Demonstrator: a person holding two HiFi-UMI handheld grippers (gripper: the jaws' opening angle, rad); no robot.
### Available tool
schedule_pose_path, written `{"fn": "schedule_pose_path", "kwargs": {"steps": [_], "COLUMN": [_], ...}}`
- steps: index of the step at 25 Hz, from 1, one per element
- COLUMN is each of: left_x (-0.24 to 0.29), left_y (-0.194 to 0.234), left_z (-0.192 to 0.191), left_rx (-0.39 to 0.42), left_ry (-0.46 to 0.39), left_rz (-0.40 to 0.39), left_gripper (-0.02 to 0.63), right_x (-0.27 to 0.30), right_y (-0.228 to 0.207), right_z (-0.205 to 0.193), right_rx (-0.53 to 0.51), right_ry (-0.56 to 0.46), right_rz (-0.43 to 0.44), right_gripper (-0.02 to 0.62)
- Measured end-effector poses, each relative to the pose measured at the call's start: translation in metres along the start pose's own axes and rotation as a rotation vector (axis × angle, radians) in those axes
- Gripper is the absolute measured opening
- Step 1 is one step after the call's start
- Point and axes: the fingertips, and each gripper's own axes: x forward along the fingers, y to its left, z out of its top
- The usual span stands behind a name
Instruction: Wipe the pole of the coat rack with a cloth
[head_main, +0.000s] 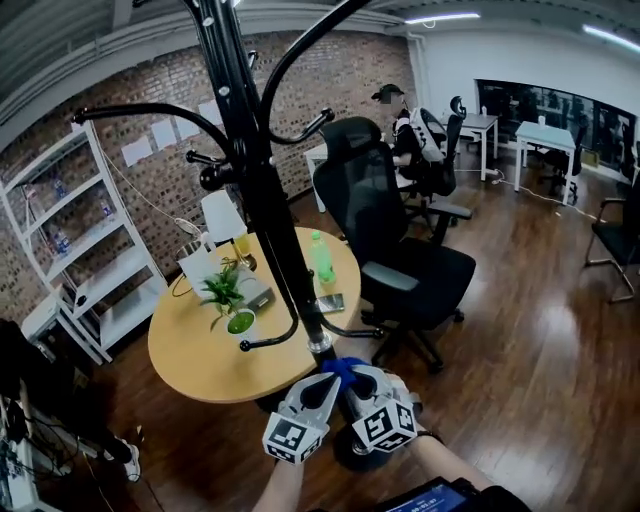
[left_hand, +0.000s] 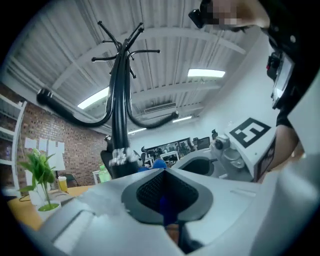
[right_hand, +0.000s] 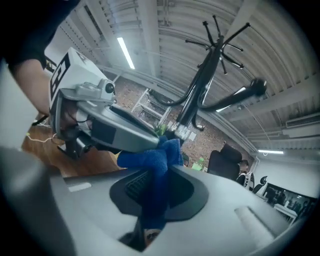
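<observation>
The coat rack (head_main: 268, 215) top (head view) is cut off.

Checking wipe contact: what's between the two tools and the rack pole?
A blue cloth, pinched by left tool and right tool, low on the pole; head view shows it.

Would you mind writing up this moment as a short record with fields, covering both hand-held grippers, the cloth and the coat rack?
Cloth: blue cloth, bunched low at the coat rack pole
Left: left hand-held gripper, shut on blue cloth
Right: right hand-held gripper, shut on blue cloth
Pole: black, upright
Behind: round table with potted plant and green bottle; office chair
</observation>
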Motion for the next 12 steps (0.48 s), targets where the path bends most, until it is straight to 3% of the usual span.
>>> {"fn": "schedule_pose_path", "kwargs": {"steps": [7, 12], "left_x": [-0.060, -0.064], "left_y": [-0.048, -0.038], "left_z": [0.139, 0.209], "left_rx": [-0.077, -0.052], "left_ry": [-0.002, -0.095], "left_rz": [-0.106, -0.080], "left_gripper": [0.003, 0.003], "right_x": [-0.143, -0.199], "right_y": [-0.071, -0.127], "right_z": [0.102, 0.150], "right_rx": [0.268, 0.345], "right_ry": [-0.064, -0.105], "right_rz": [-0.054, -0.122], "right_gripper": [0.049, 0.049]}}
